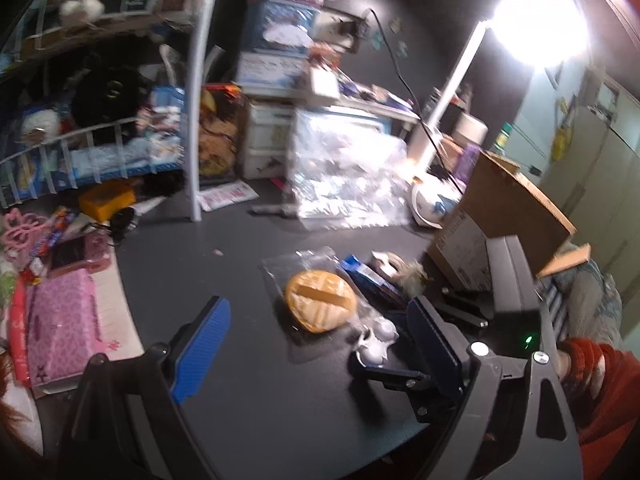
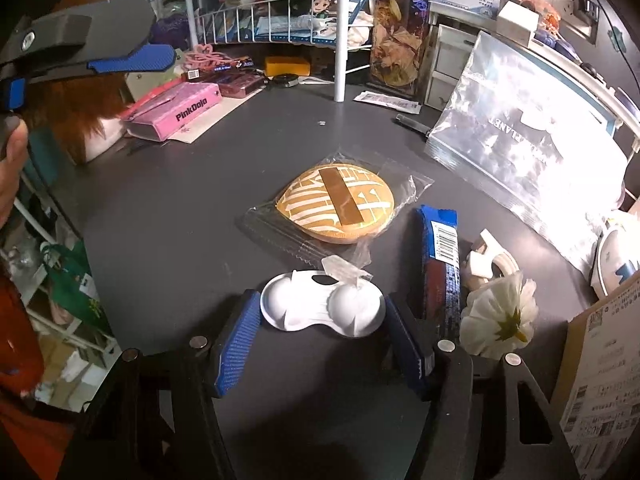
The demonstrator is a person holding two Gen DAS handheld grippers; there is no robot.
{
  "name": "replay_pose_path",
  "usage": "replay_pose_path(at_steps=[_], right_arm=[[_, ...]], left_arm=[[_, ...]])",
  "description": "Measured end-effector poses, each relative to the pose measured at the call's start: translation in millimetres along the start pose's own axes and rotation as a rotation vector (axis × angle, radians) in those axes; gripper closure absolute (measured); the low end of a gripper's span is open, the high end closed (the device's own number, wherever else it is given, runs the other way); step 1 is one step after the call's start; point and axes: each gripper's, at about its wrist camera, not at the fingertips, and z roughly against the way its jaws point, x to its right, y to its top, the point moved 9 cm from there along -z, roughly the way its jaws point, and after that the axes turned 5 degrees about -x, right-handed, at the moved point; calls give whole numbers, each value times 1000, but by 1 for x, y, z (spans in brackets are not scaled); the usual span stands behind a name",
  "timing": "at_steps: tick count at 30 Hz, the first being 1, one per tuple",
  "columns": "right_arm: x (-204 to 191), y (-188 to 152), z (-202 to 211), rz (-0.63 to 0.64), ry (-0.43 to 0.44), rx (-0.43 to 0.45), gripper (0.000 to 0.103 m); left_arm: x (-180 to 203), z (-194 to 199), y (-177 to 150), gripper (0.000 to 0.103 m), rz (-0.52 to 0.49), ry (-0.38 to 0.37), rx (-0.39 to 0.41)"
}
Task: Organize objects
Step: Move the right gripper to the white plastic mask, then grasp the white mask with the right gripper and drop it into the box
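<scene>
The right tool (image 2: 322,344) sits low on the bench (image 2: 168,216) with its pads spread apart on either side of the white case (image 2: 322,308), a shallow two-cup shell lying at the near edge of the cluster, just in front of the bagged disc (image 2: 338,204). The pads look close to the case ends but I cannot tell whether they touch. The left tool (image 1: 320,344) hangs above the bench, also apart and holding nothing

The case's long axis runs left to right across the right view, straight from one pad to the other, cups facing up. Squeezing along that length is the risk: the shell is thin and rounded at the ends, so it may buckle or pop up and out of the pads. A clear tab from the disc's bag overlaps the case's far rim, so a lift could drag the bag along. The blue bar (image 2: 440,248) and the flower (image 2: 500,316) lie just beside the right pad and could get nudged
</scene>
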Motion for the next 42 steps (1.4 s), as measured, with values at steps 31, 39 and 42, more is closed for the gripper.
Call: replay_pose_path(at_steps=[31, 39, 42], right_arm=[[70, 28, 230, 87, -195, 343, 43], [134, 2, 233, -19, -194, 233, 43], [147, -2, 225, -40, -182, 184, 43]], left_arm=[[225, -21, 108, 79, -311, -379, -168], [263, -74, 123, 79, -338, -396, -281], [264, -86, 123, 79, -341, -380, -307]])
